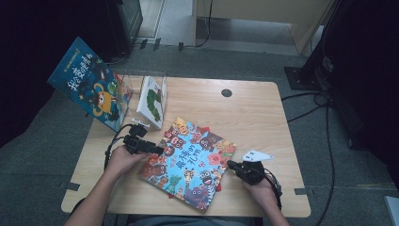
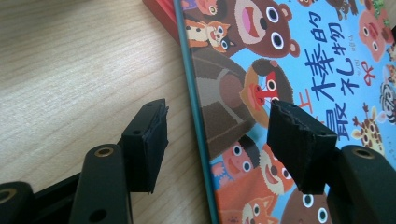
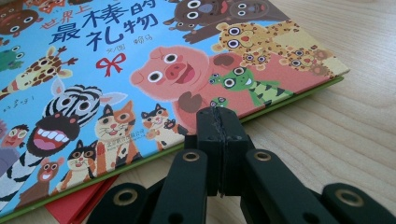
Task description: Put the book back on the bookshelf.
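A picture book point(image 1: 190, 162) with cartoon animals on a blue cover lies flat on the wooden table point(image 1: 254, 113), on top of a red book whose edge point(image 3: 77, 203) shows underneath. My left gripper point(image 1: 159, 150) is open at the book's left edge; in the left gripper view the book's spine point(image 2: 198, 121) runs between the two pads point(image 2: 152, 140). My right gripper point(image 1: 231, 165) is shut with nothing in it, its tips point(image 3: 219, 126) just off the book's right edge point(image 3: 289, 100).
At the table's back left a clear stand point(image 1: 141, 80) holds a white book with a green caterpillar point(image 1: 153, 101). A blue picture book point(image 1: 89, 84) leans beside it, over the table's left edge. A round cable hole point(image 1: 227, 92) is at the back.
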Tool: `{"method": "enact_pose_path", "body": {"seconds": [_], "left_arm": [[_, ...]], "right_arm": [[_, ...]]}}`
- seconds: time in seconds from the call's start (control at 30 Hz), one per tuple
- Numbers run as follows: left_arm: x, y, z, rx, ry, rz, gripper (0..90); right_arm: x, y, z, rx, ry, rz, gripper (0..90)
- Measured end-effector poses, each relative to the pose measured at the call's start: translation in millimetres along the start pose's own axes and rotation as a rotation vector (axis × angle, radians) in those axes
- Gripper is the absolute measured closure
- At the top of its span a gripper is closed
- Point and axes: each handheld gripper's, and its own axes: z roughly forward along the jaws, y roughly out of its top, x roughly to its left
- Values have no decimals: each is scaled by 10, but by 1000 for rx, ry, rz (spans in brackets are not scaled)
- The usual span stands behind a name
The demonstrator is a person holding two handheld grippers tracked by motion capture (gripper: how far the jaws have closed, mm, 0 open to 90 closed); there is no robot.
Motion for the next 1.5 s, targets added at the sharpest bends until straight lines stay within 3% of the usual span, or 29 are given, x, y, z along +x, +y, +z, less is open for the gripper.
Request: {"method": "enact_pose_path", "body": {"seconds": [0.07,0.23,0.37,0.57,0.8,0.97,1.1,1.27,1.33,1.4,1.5], "left_arm": [[-3,0,12,10,-28,-9,406],[-56,13,45,18,-24,-7,414],[-21,13,39,7,-38,-63,432],[-94,35,46,23,38,-49,464],[-97,68,0,50,33,-107,520],[-114,86,-220,-36,-58,-143,575],[-213,146,-350,-22,-52,-135,571],[-231,186,-442,-32,-99,-159,574],[-248,199,-431,-5,-99,-159,577],[-248,201,-390,30,-141,-165,581],[-250,200,-412,-8,-212,-180,607]], "right_arm": [[-7,0,2,-3,0,-3,893],[-9,9,26,-12,0,1,896],[-19,19,41,-15,-1,-10,896],[-37,33,70,-21,8,2,900],[-69,45,77,-15,27,17,900],[-87,38,106,3,34,23,900],[-94,44,132,-3,34,27,900],[-110,62,164,-9,35,29,900],[-115,74,179,-11,34,27,900],[-116,84,199,-12,36,30,900],[-112,103,229,-16,39,25,900]]}}
